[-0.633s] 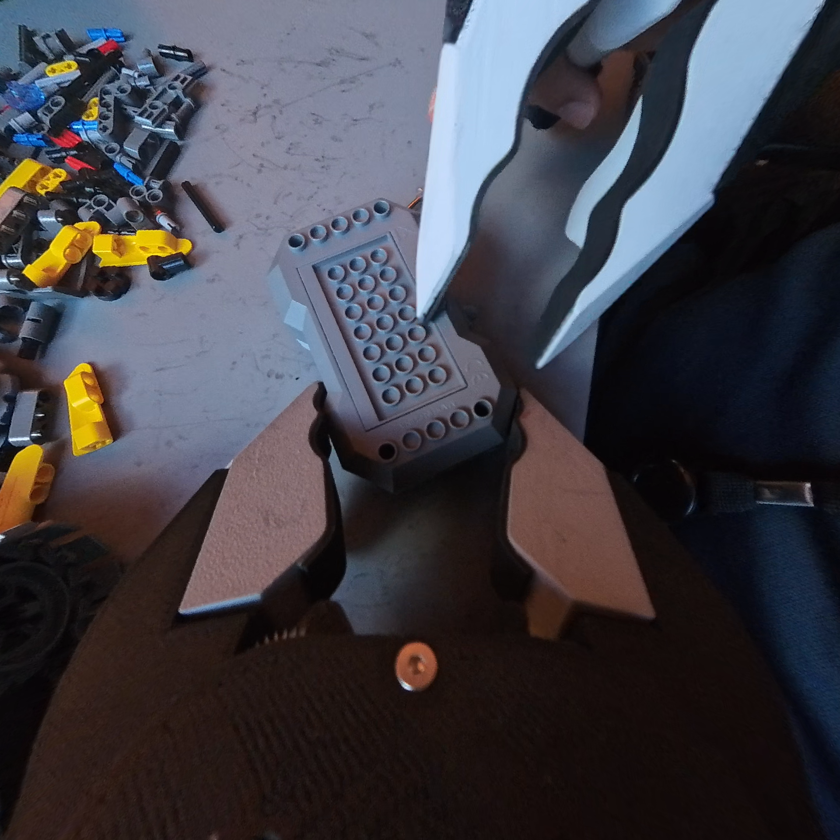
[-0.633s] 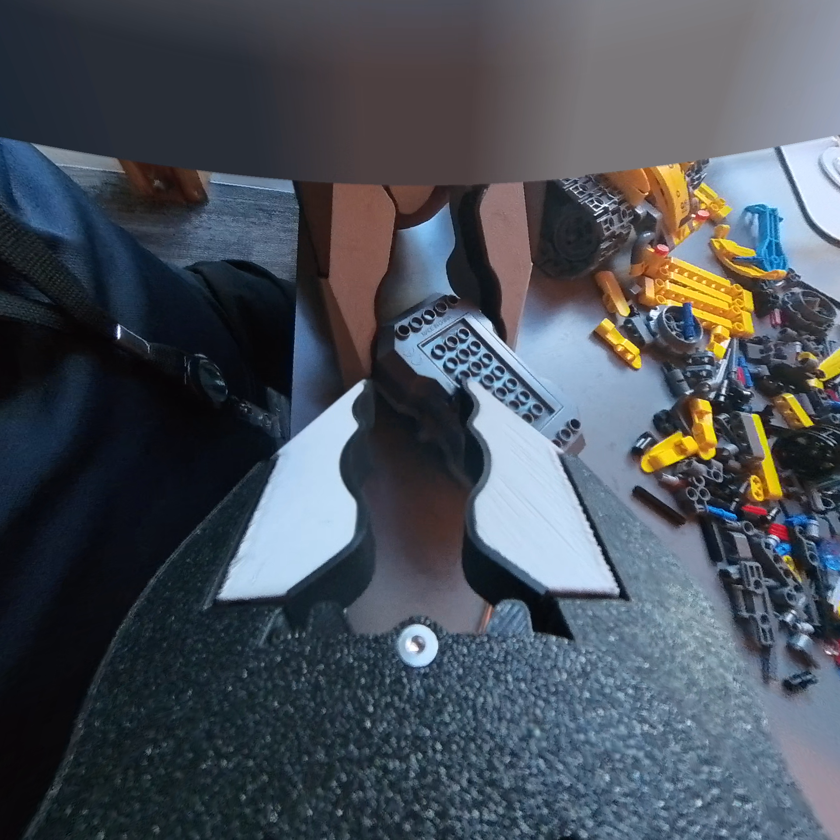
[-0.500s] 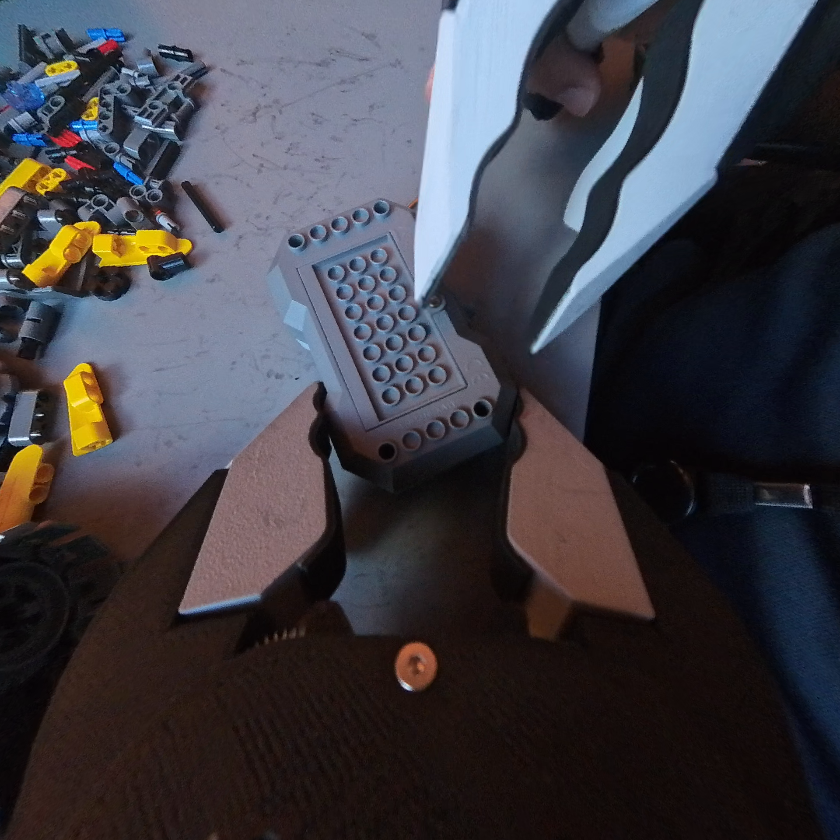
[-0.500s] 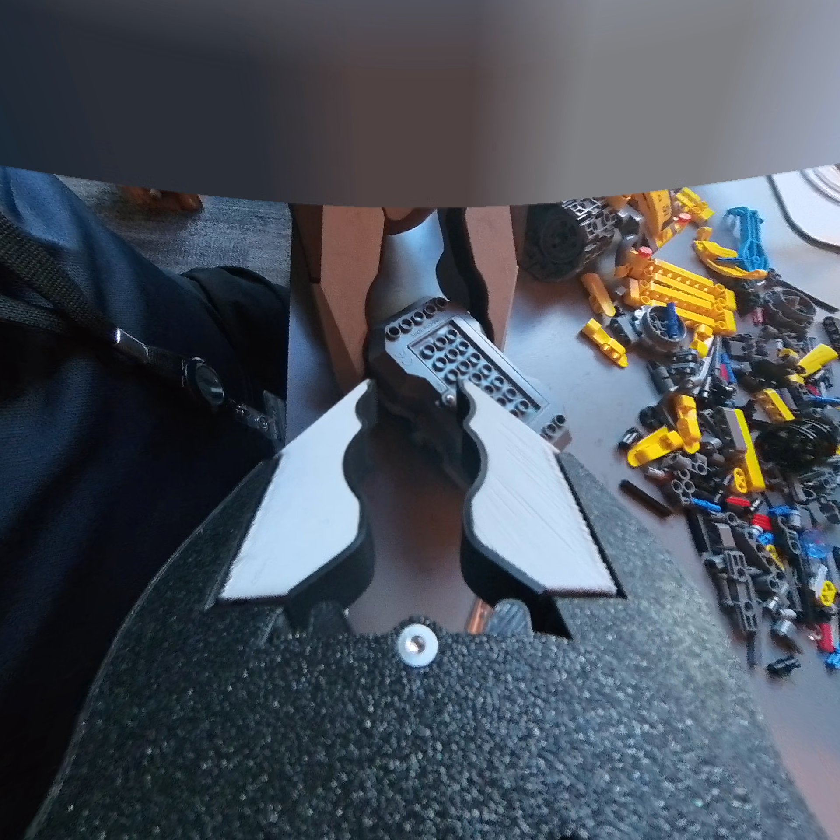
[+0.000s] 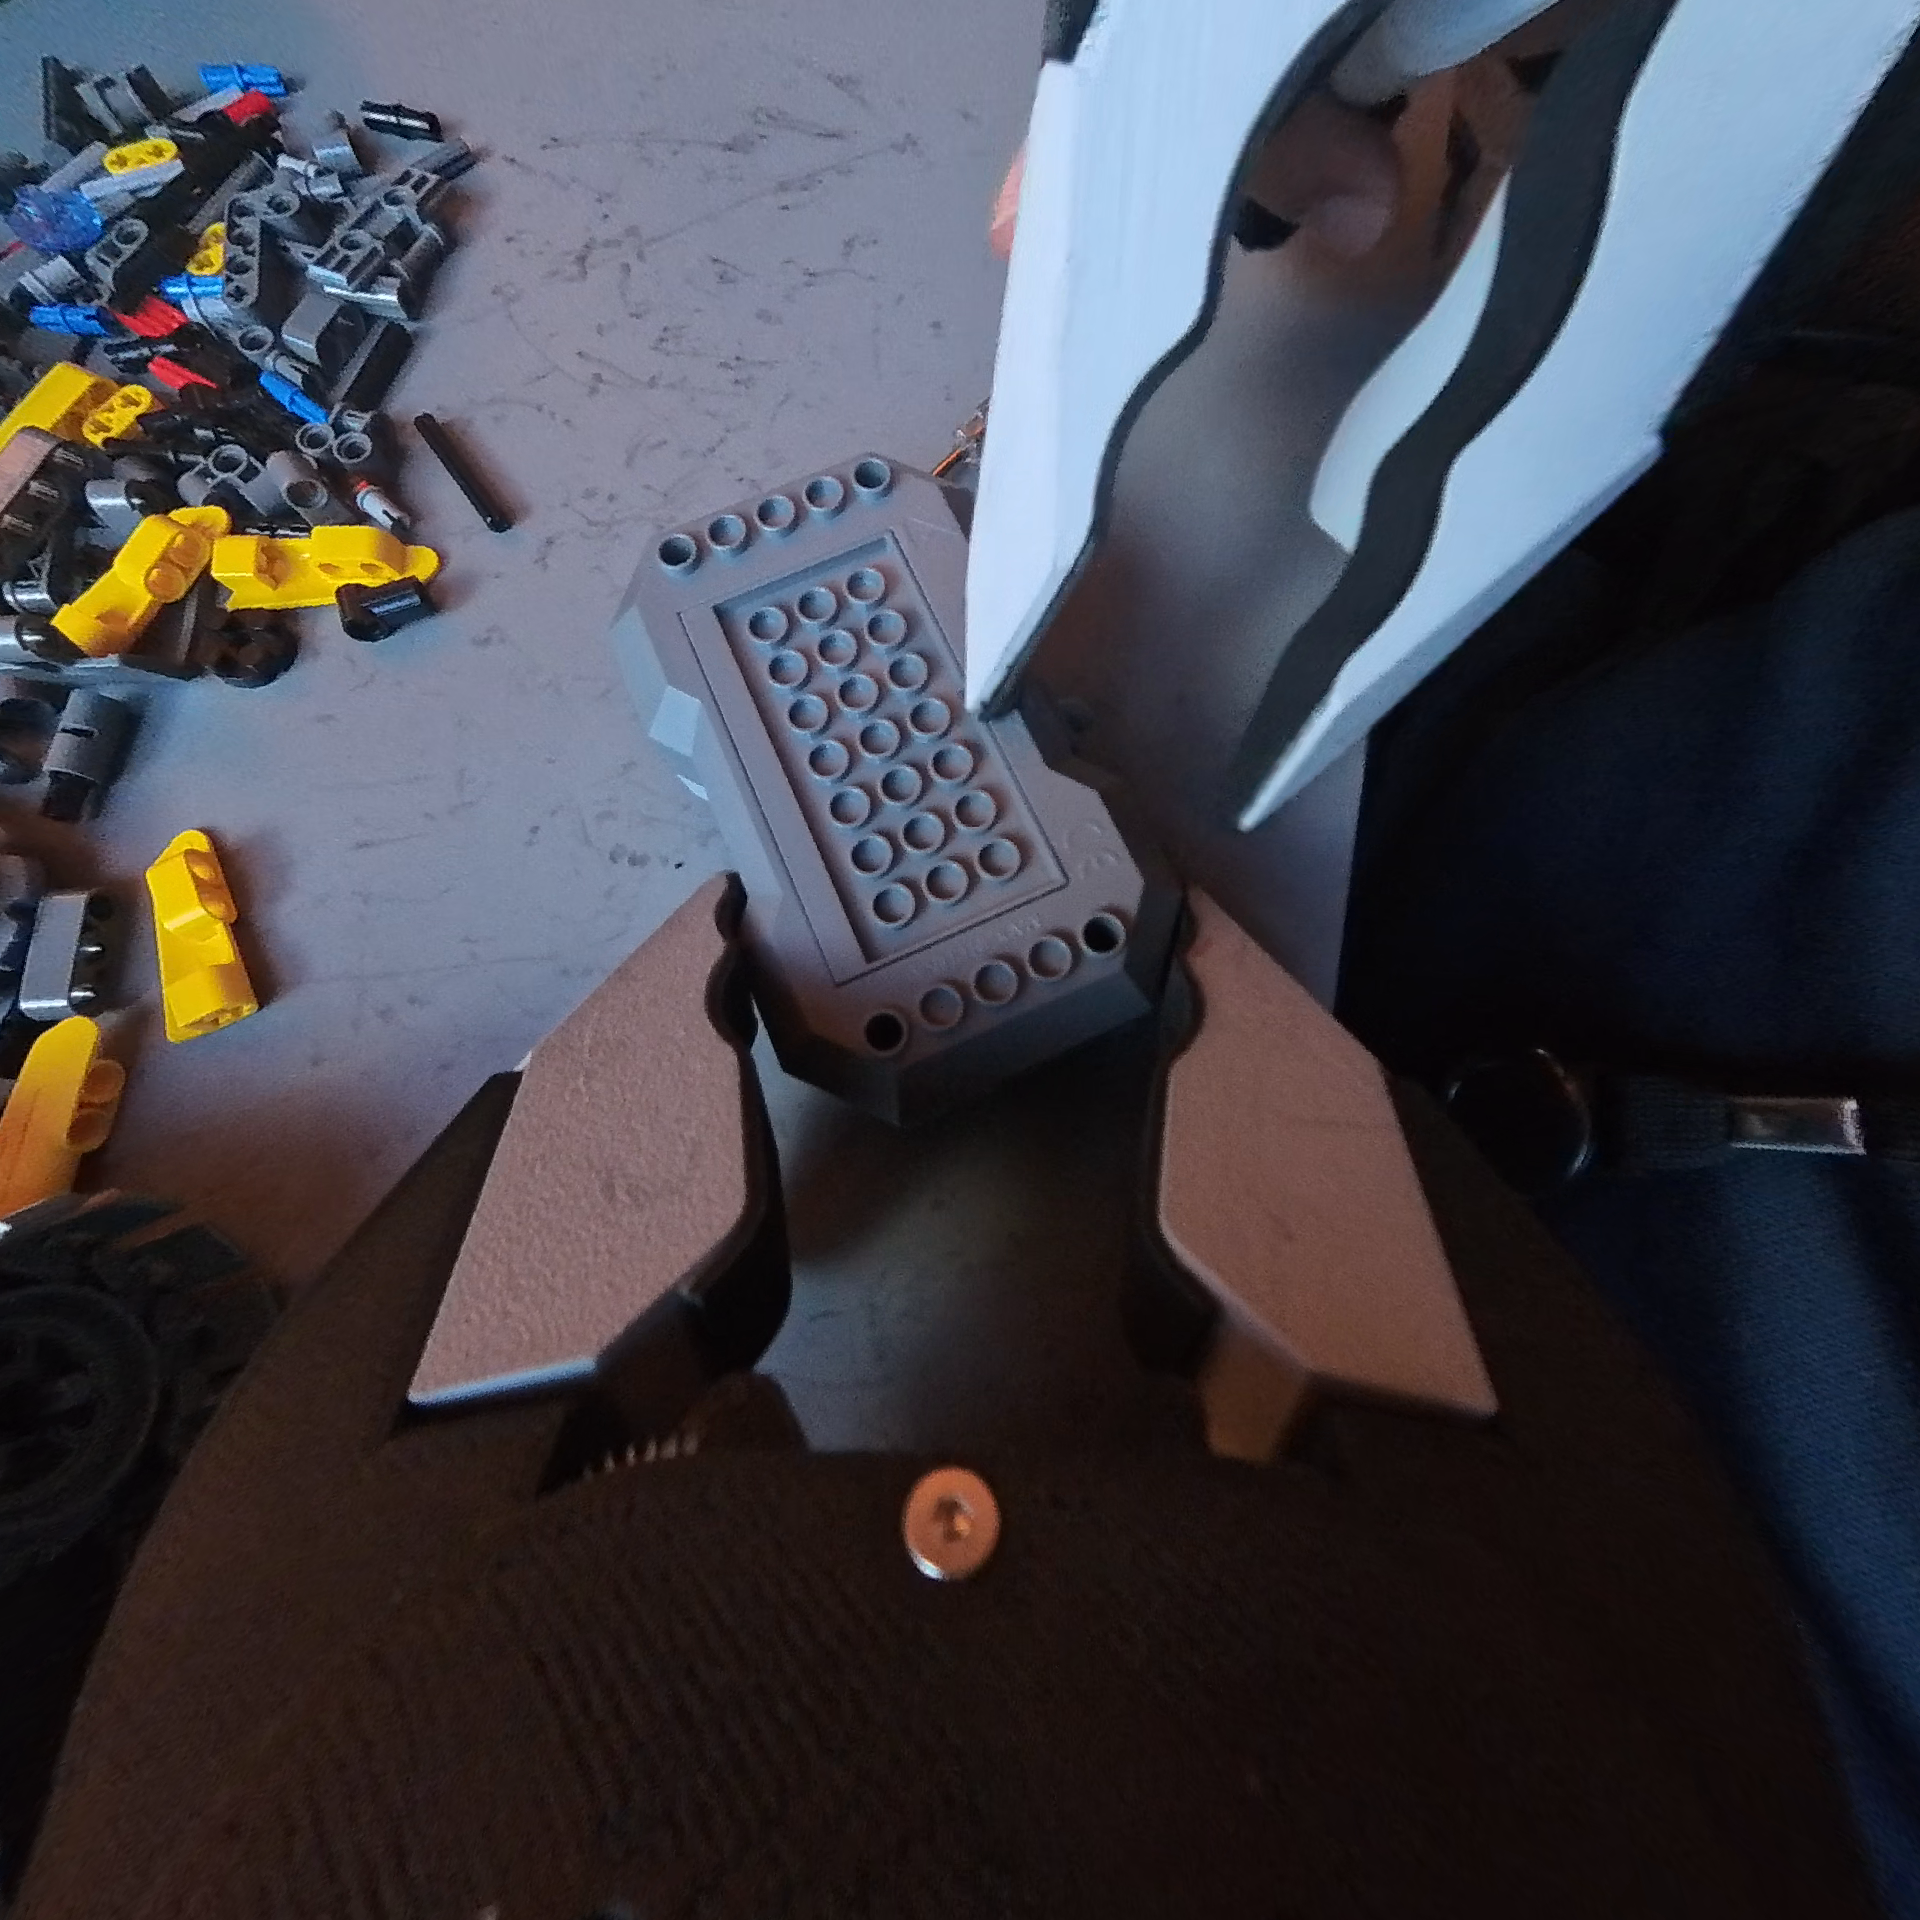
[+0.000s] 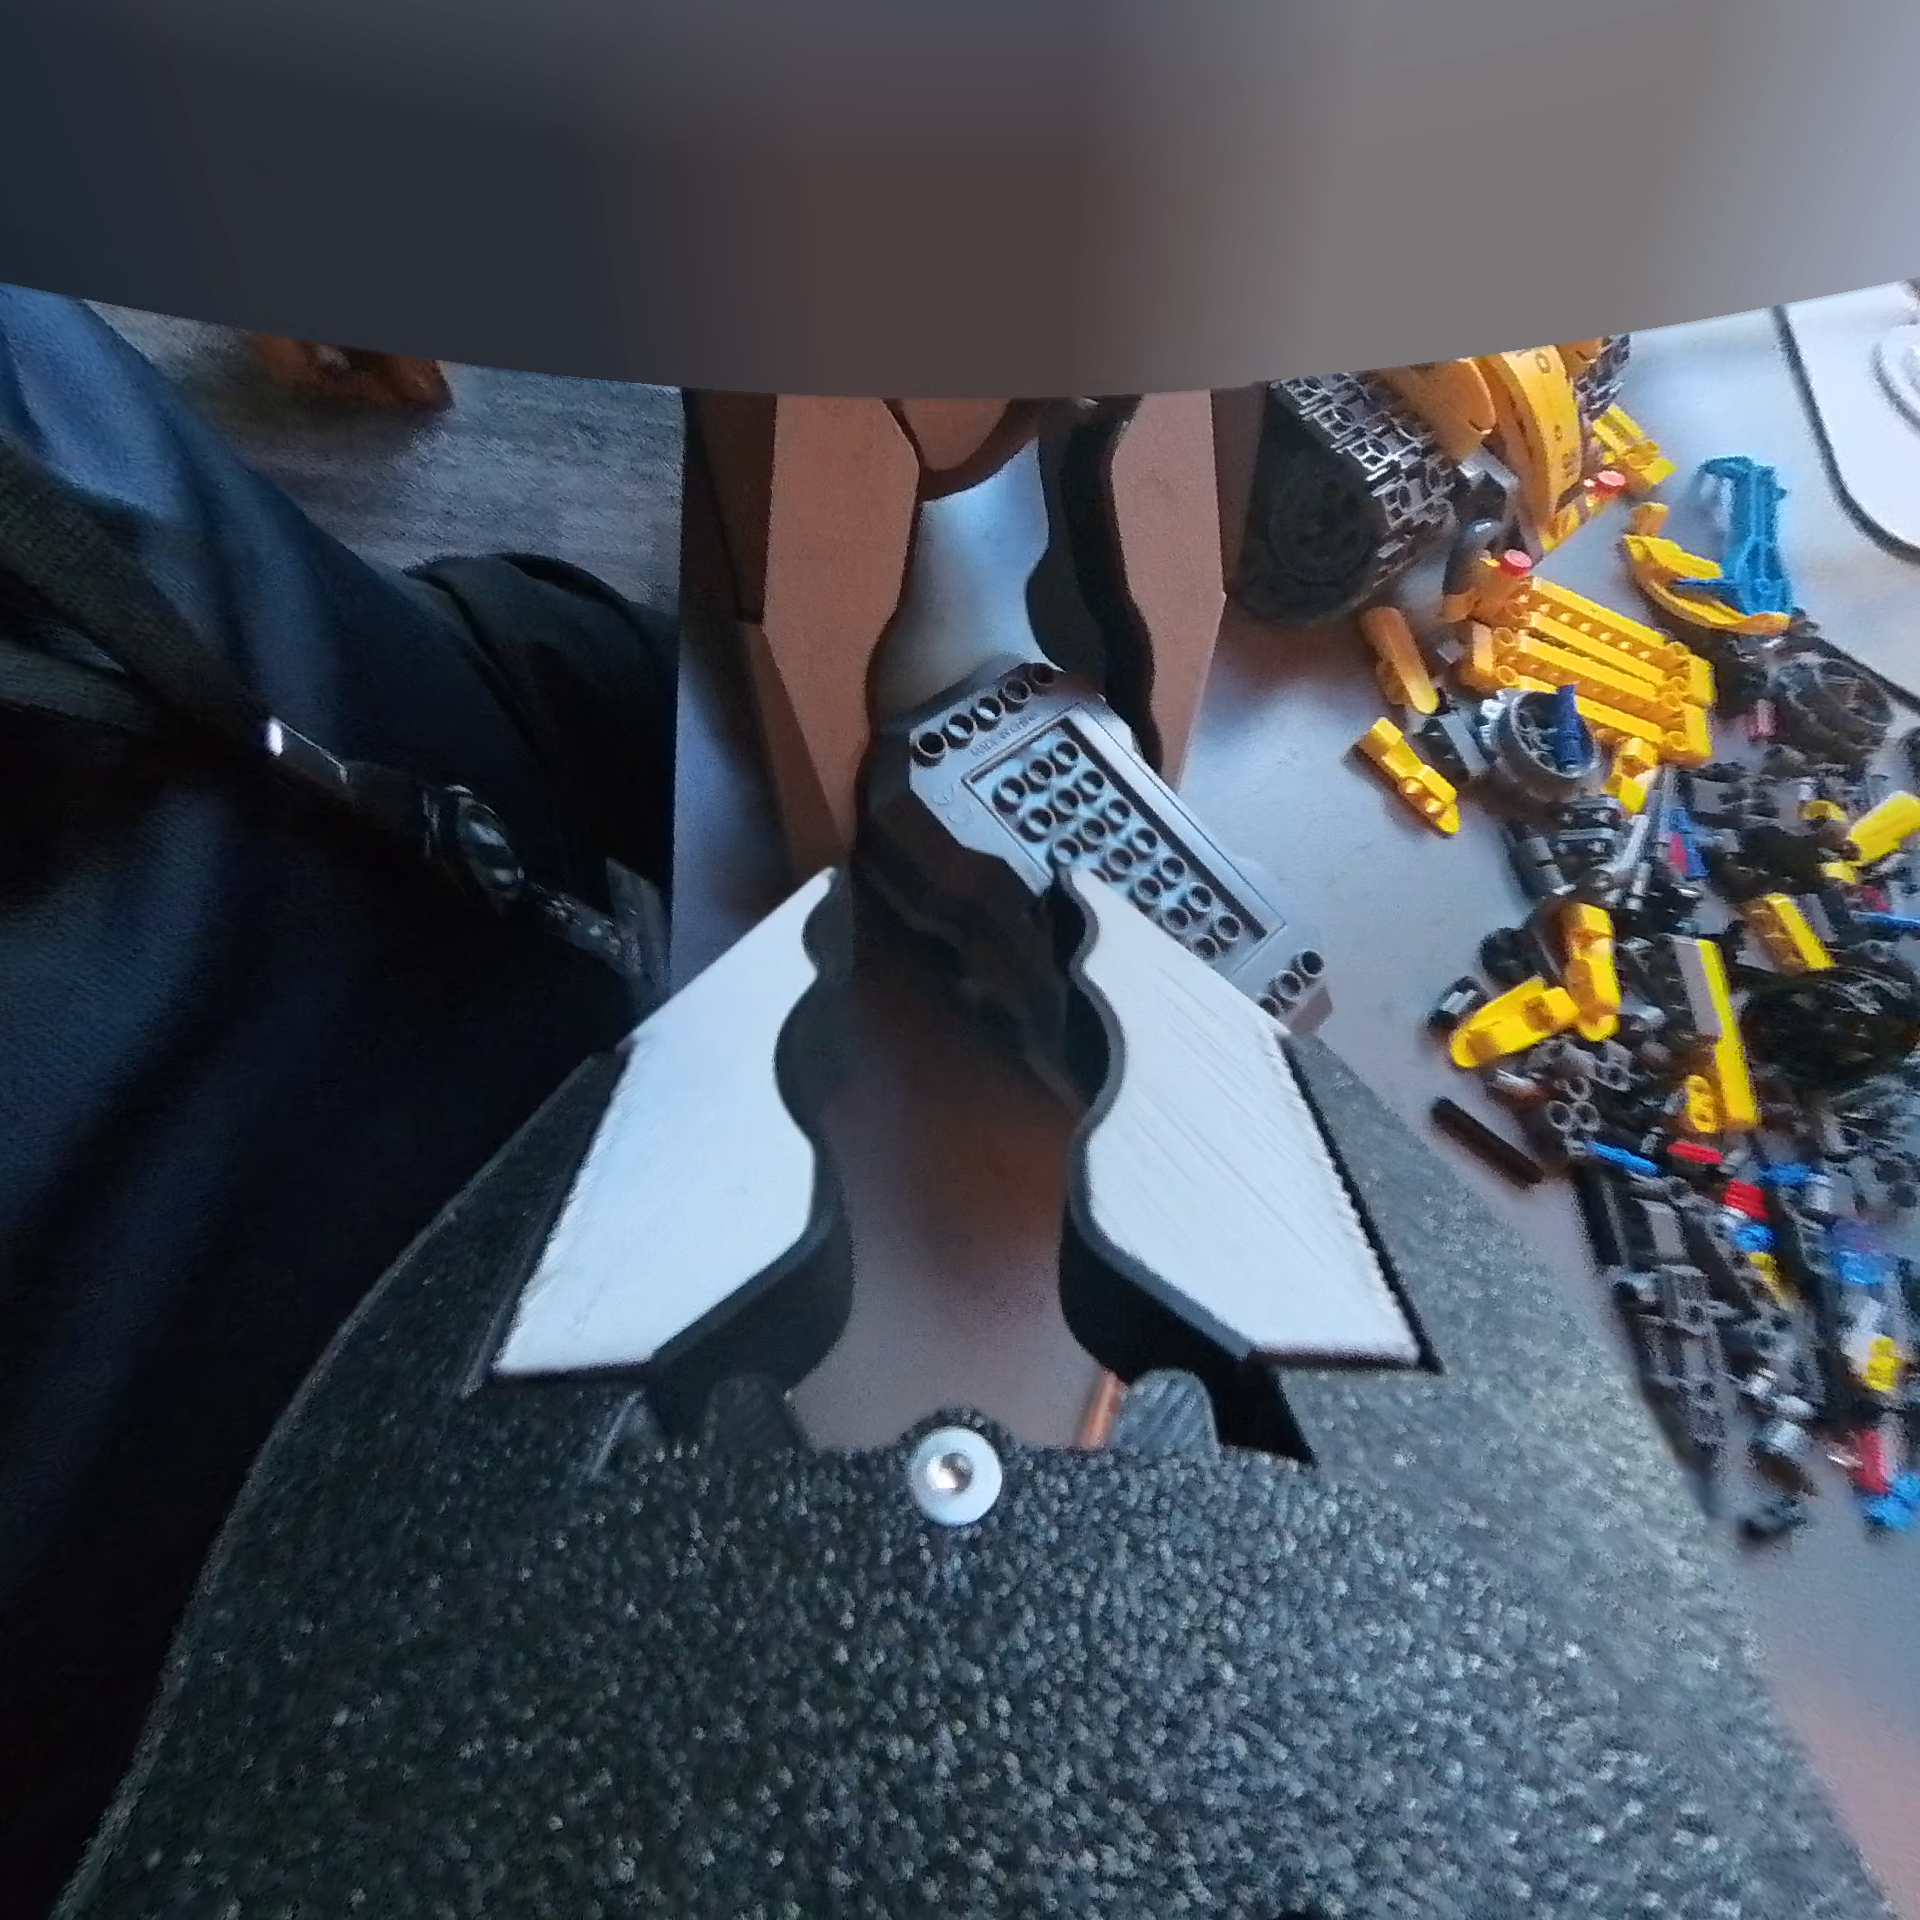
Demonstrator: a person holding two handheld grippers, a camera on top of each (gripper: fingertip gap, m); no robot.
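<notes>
Left wrist view: grey studded block (image 5: 883, 769) sits tilted over the table (image 5: 665, 229) edge, near end clamped between my left gripper's (image 5: 951, 904) brown fingers (image 5: 613, 1174). My right gripper (image 5: 1117, 764) comes in from the far side — white fingers (image 5: 1049, 343) apart, one tip touching the block's side; right wrist view shows the block's flank between those fingers (image 6: 1184, 1132), no squeeze visible. Loose yellow, grey and blue pieces (image 5: 177, 353) lie piled farther out on the table — dark clothing (image 5: 1662, 831) beside it.

The left gripper (image 5: 951, 904) has brown fingers on a black textured body (one silver screw); the right gripper (image 6: 945, 883) has white fingers edged in black.
</notes>
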